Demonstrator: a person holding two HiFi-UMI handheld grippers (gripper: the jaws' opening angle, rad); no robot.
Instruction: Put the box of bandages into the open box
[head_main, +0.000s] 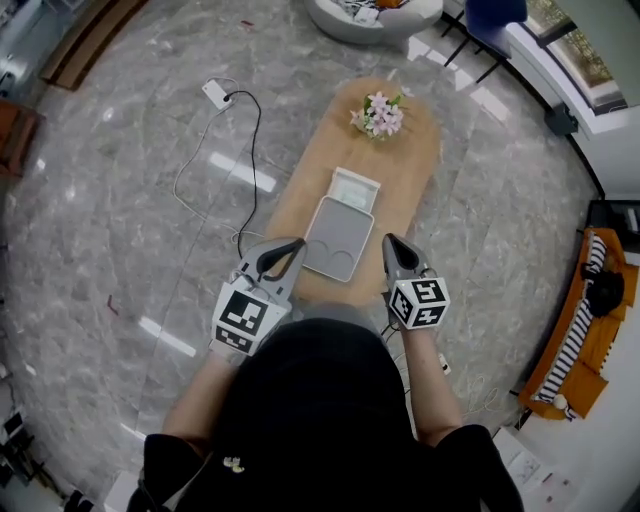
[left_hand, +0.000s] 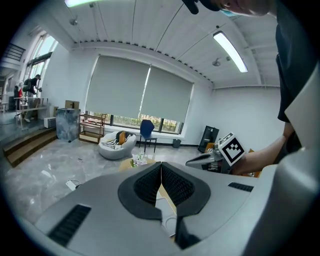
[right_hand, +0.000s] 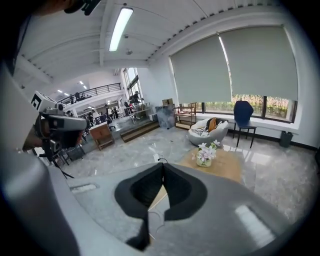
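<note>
On the oval wooden table (head_main: 410, 170) lies a flat grey-white box (head_main: 335, 238) with rounded corners, near the front edge. Just beyond it, touching, sits a smaller pale box (head_main: 352, 188) with a greenish top. I cannot tell which is the bandage box. My left gripper (head_main: 293, 245) hovers at the grey box's left front corner, its jaws shut on nothing. My right gripper (head_main: 392, 243) hangs to the right of that box, also shut and empty. In both gripper views the jaws meet with nothing between them, the left gripper (left_hand: 161, 165) and the right gripper (right_hand: 163, 165).
A vase of pink and white flowers (head_main: 378, 114) stands at the table's far end. A white power adapter with a black cable (head_main: 218, 94) lies on the marble floor at the left. A white lounge seat (head_main: 372, 14) and a blue chair (head_main: 492, 14) stand beyond the table.
</note>
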